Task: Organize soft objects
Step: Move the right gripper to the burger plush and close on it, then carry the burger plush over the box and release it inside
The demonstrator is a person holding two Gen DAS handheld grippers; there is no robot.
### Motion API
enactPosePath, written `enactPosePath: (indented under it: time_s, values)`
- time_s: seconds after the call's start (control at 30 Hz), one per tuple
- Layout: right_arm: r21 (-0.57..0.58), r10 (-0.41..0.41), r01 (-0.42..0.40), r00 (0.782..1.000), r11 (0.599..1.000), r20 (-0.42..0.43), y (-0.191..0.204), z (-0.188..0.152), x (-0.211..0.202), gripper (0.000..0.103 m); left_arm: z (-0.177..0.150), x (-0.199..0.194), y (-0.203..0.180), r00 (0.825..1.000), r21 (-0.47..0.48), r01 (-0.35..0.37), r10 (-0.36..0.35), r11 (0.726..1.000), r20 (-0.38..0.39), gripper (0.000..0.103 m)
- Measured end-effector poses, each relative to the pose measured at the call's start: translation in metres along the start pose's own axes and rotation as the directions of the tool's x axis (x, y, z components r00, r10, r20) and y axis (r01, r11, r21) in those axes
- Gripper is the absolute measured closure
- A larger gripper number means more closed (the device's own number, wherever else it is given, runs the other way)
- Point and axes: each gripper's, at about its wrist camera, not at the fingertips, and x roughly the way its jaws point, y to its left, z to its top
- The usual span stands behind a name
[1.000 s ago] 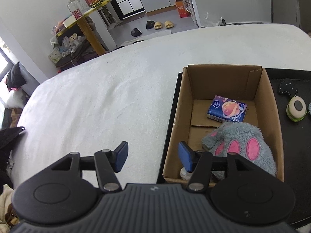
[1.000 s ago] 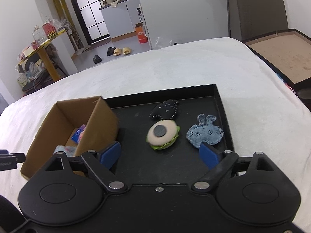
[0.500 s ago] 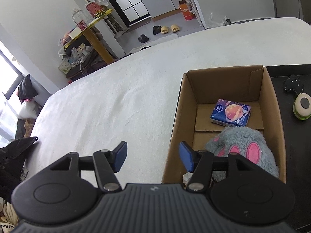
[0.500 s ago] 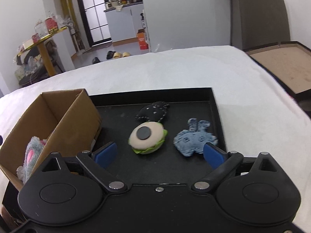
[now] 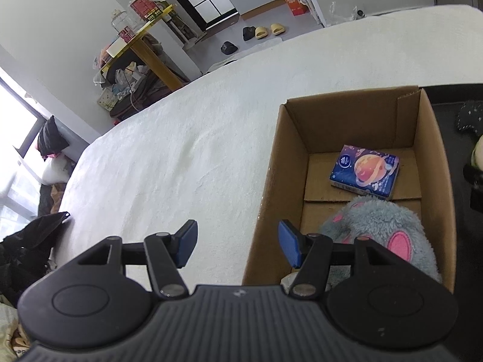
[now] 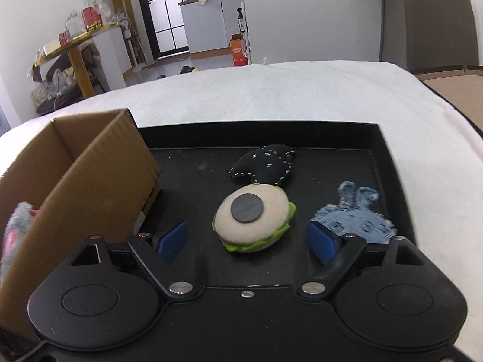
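In the right wrist view a burger plush (image 6: 253,217) with a dark round patch lies on the black tray (image 6: 389,163). It sits between the jaws of my right gripper (image 6: 247,242), which are closing, and the blue pads stand apart from it on both sides. Just beyond it are a black stitched plush (image 6: 262,166) and a blue denim plush (image 6: 353,220). My left gripper (image 5: 238,247) is open and holds nothing, straddling the near left wall of the cardboard box (image 5: 362,120). Inside the box lie a grey and pink plush (image 5: 377,226) and a blue tissue pack (image 5: 365,175).
The tray and box rest on a white bed cover (image 5: 181,150). The box (image 6: 90,181) stands at the tray's left end, close to my right gripper's left finger. Beyond the bed are a yellow table (image 5: 145,42) with clutter and slippers (image 5: 265,31) on the floor.
My right gripper has sunk toward the tray until the burger plush sits between its jaws, which widened and then narrowed. My left gripper drifted a little beside the box, still open.
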Motion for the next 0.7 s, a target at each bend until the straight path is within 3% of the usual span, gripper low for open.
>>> enactPosePath:
  time_s: [0.1,0.23,0.7]
  values:
    - [-0.034,-0.024,0.024,1.0,0.999,-0.004,0.006,0.0,0.009,0.026,0.001,0.005,-0.002,1.0,0.002,-0.013,0.013,1.0,-0.016,0.045]
    - [-0.102,-0.092,0.093,0.996,0.99,0.013,0.011,-0.005,0.006,0.049,0.003,0.009,-0.004,0.999,0.005,-0.017,0.017,1.0,-0.031,0.045]
    - [-0.108,-0.138,0.135,0.99,0.985,-0.015,0.008,-0.009,-0.021,0.051,-0.002,0.003,0.001,1.0,-0.001,-0.02,0.02,1.0,-0.015,0.045]
